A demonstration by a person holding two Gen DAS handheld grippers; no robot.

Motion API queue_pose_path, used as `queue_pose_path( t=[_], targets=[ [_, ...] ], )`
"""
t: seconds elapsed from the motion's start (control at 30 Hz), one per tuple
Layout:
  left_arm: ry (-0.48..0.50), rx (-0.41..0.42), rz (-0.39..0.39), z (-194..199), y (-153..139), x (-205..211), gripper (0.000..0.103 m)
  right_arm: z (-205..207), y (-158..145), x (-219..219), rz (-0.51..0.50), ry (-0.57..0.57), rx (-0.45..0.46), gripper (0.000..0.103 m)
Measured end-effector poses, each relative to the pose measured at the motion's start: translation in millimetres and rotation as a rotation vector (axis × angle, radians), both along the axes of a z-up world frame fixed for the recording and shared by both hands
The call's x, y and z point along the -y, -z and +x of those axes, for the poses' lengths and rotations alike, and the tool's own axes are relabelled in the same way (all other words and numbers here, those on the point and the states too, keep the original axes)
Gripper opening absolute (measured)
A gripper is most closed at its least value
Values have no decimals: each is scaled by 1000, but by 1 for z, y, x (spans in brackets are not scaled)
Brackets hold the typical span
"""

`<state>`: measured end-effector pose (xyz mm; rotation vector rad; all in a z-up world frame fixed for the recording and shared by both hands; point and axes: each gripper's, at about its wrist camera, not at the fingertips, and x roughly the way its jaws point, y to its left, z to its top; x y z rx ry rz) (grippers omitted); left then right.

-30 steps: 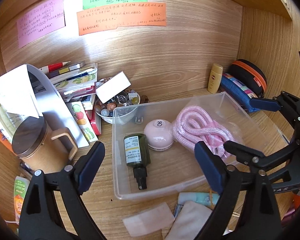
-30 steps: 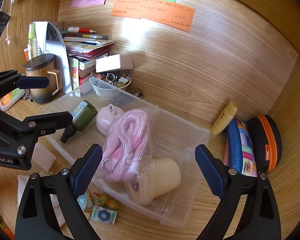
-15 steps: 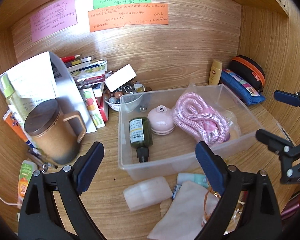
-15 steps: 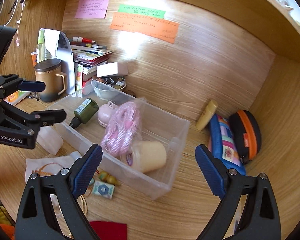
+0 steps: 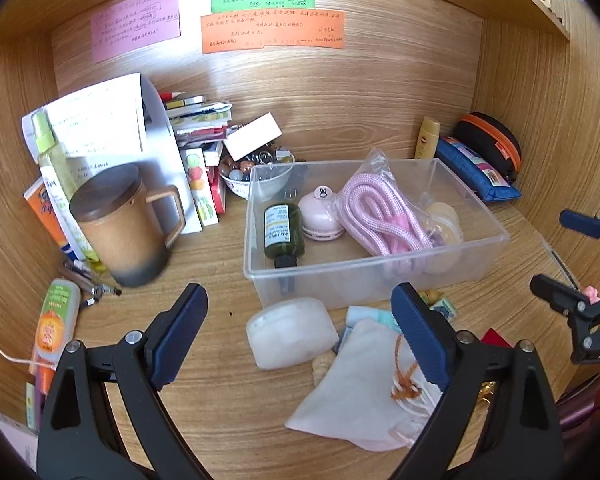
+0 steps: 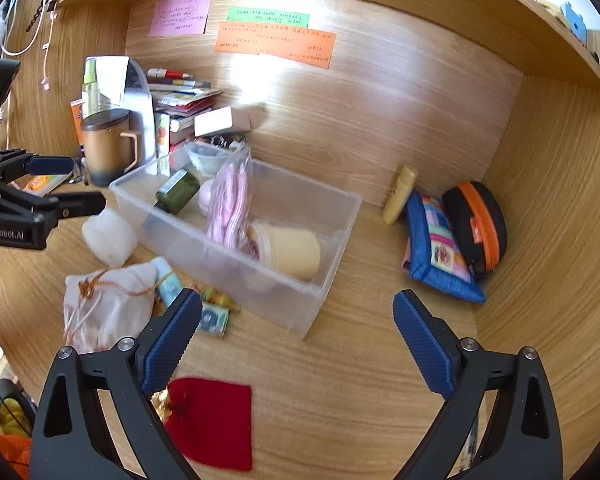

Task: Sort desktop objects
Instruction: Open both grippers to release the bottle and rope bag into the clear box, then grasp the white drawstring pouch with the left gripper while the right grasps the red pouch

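Observation:
A clear plastic bin [image 5: 488, 256] [image 6: 332, 264] sits mid-desk. It holds a green bottle [image 5: 283, 232], a pink round case [image 5: 322, 216], a bagged pink rope [image 5: 380, 216] and a cream cup [image 6: 290, 250]. In front of it lie a translucent white case [image 5: 290, 332], a white drawstring pouch [image 5: 364, 392] and small packets [image 6: 214, 318]. A red pouch [image 6: 212, 420] lies nearer. My left gripper [image 5: 298, 330] is open and empty above the white case. My right gripper [image 6: 296, 338] is open and empty above bare desk in front of the bin.
A brown lidded mug [image 5: 120, 224], books and papers [image 5: 196, 148] and a bowl of trinkets [image 5: 252, 168] stand at the back left. A yellow tube [image 6: 398, 194], a blue pencil case [image 6: 436, 248] and a black-orange case [image 6: 478, 224] lie at the right wall.
Both grippers have pulled back and up from the bin. The items in front of the bin and the red pouch have come into view. Both grippers stay open.

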<state>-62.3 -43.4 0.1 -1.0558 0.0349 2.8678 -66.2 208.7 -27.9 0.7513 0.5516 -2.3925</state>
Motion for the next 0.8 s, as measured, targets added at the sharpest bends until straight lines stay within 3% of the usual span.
queue_pose_path(
  t=[0.5, 0.8],
  targets=[
    [59, 90, 59, 27, 33, -27, 98, 35, 47, 10, 7, -73, 137, 96],
    [84, 170, 98, 27, 62, -37, 98, 36, 76, 9, 7, -45, 215, 96]
  ],
)
